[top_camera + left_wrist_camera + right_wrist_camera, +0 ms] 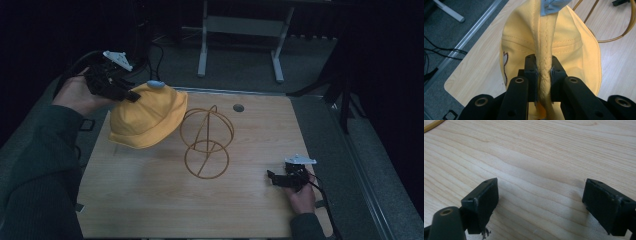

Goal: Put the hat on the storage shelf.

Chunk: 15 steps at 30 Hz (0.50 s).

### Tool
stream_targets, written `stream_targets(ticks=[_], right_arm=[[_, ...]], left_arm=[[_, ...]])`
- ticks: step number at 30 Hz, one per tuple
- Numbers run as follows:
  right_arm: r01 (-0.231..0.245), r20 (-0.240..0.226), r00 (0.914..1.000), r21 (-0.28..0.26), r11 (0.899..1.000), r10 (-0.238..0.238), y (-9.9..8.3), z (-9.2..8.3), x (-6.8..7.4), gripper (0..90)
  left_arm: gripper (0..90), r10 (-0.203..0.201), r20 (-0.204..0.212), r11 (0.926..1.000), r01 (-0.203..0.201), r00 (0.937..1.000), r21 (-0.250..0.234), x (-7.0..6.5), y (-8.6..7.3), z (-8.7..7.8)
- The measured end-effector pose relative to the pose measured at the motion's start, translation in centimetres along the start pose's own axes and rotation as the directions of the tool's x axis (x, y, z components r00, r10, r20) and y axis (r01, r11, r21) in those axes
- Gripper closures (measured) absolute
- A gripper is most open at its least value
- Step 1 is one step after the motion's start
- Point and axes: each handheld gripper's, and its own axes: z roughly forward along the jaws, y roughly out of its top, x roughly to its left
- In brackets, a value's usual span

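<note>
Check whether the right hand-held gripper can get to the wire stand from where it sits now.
Probably yes. The right hand-held gripper rests open on the table, with bare wood between it and the wire stand. The hat, held by the left hand-held gripper, hangs on the stand's far side.

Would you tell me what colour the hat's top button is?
Light blue-grey, against the yellow hat; the button shows best in the high view.

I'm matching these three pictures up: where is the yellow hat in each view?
High view: yellow hat upper left, held above the table.
Left gripper view: hat centre, a fold pinched between the fingers.
Right gripper view: not in it.
Shared landmark: gold wire stand.
</note>
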Motion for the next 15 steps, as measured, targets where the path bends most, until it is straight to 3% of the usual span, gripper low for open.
stream_targets(ticks=[15], right_arm=[[-0.001, -0.001, 1.0, 0.002, 1.0, 0.001, 0.0, 0.0, 0.0, 13.5]], left_arm=[[80.9, 0.04, 0.001, 0.9989, -0.04, 0.9992, -0.026, -0.8, 0.9, -1.4]])
